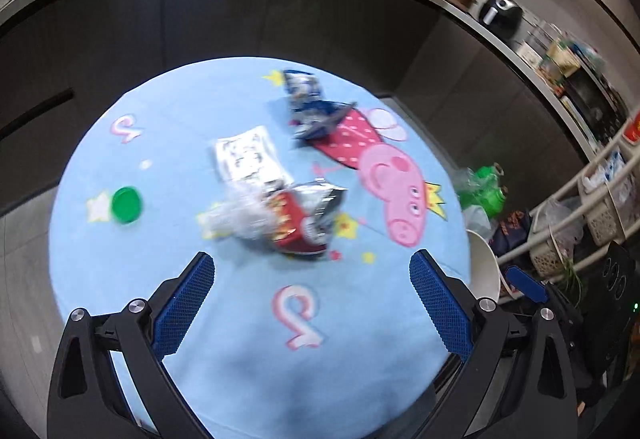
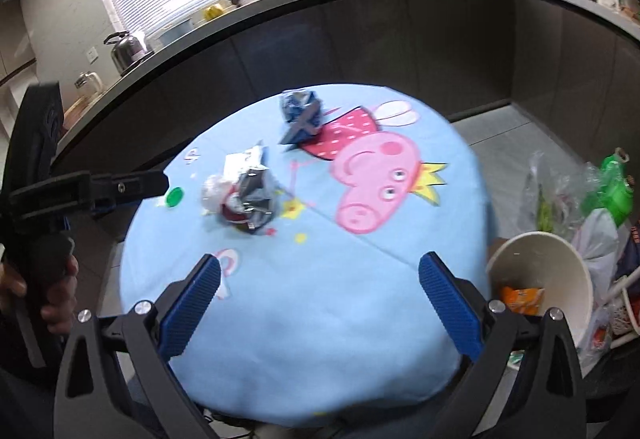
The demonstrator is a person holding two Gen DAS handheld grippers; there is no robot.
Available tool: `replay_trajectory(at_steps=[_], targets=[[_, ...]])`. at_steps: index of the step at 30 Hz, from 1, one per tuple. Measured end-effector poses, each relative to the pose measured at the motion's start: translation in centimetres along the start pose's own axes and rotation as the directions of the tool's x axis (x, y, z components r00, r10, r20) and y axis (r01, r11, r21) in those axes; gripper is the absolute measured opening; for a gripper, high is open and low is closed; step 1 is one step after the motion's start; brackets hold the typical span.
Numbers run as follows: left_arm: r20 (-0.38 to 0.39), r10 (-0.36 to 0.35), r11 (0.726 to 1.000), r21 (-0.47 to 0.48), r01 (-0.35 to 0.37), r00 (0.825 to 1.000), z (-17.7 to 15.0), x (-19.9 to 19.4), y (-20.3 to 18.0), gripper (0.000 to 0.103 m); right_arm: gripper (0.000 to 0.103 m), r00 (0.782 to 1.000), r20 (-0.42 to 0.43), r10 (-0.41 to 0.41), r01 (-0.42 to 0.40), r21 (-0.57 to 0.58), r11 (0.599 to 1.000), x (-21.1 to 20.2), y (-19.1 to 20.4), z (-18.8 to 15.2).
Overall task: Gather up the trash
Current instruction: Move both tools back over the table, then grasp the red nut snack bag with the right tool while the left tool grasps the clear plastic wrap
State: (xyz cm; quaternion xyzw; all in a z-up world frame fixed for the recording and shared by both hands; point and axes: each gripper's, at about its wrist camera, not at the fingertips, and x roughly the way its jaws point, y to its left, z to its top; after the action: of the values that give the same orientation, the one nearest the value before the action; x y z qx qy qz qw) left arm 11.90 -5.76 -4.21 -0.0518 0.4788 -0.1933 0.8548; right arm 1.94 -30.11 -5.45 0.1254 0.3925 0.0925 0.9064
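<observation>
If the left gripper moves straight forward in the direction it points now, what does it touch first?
Most likely the red snack wrapper with crumpled clear plastic, lying just beyond the open left gripper. Depth is uncertain; it might meet the blue tablecloth first.
</observation>
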Motion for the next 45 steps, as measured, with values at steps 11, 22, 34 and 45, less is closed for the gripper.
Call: replay_trajectory(at_steps=[11,22,34,45], targets=[[0.016,0.012,0.993,-0.119,-0.01,1.0,-2.0,-1.7,7.9,0.094,0.083,0.991,-0.12,0.058,-0.061,-0.025,0.998,6.5,6.0,2.1],[0.03,-0.01,0.986,-0.167,0.015,0.999,-2.7,-2.0,10.9,0.093,0.065,0.982,-0.188,0.001,0.003,0.021,1.0,13.0,7.0,3.7],[0.019,-0.038,0.983,-0.178,0.04,0.999,-2.6,-1.1,11.6,0.093,0.038,0.98,-0.199,0.006,-0.001,0.024,1.0,15.1,7.3,3.8],[-0.011,-0.079,0.988,-0.135,0.077,0.997,-0.1,2.8,8.9,0.093,0.037,0.984,-0.178,0.0,0.003,0.019,1.0,10.0,4.7,1.4]])
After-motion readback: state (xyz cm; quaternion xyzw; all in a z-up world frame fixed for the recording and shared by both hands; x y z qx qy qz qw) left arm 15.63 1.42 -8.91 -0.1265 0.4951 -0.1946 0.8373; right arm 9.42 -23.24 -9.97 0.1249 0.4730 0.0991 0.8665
